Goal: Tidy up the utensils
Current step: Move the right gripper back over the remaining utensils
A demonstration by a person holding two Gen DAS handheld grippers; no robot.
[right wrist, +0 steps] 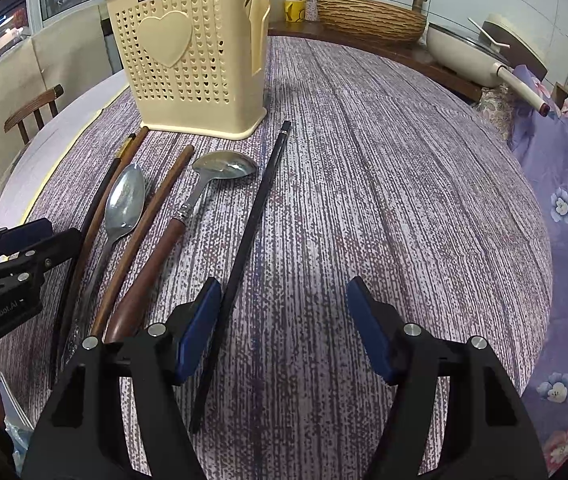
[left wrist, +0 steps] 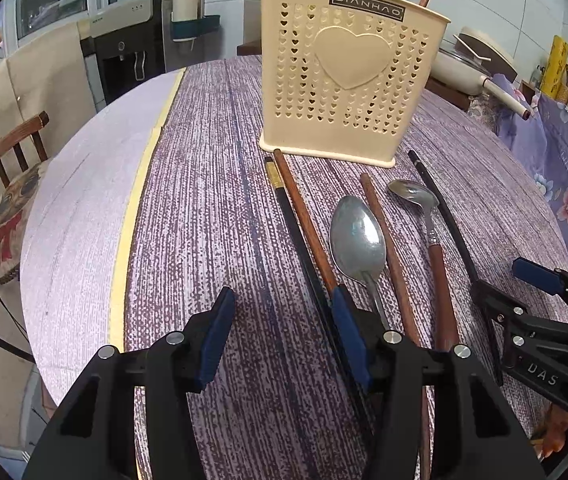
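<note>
L tongs [left wrist: 281, 322] spread, nothing pinched | R tongs [right wrist: 284, 318] spread | table edge [right wrist: 540, 216] clear R

Cream perforated utensil holder [left wrist: 348, 80] upright, spoons [left wrist: 358, 236], chopsticks [left wrist: 304, 216] lying before it

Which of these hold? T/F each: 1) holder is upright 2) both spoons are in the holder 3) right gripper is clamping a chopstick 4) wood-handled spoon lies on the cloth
1) The cream holder stands upright: true.
2) False: the all-metal spoon and the wood-handled spoon both lie on the tablecloth.
3) False: the right gripper is open, with the black chopstick beside its left finger, not gripped.
4) True.
</note>
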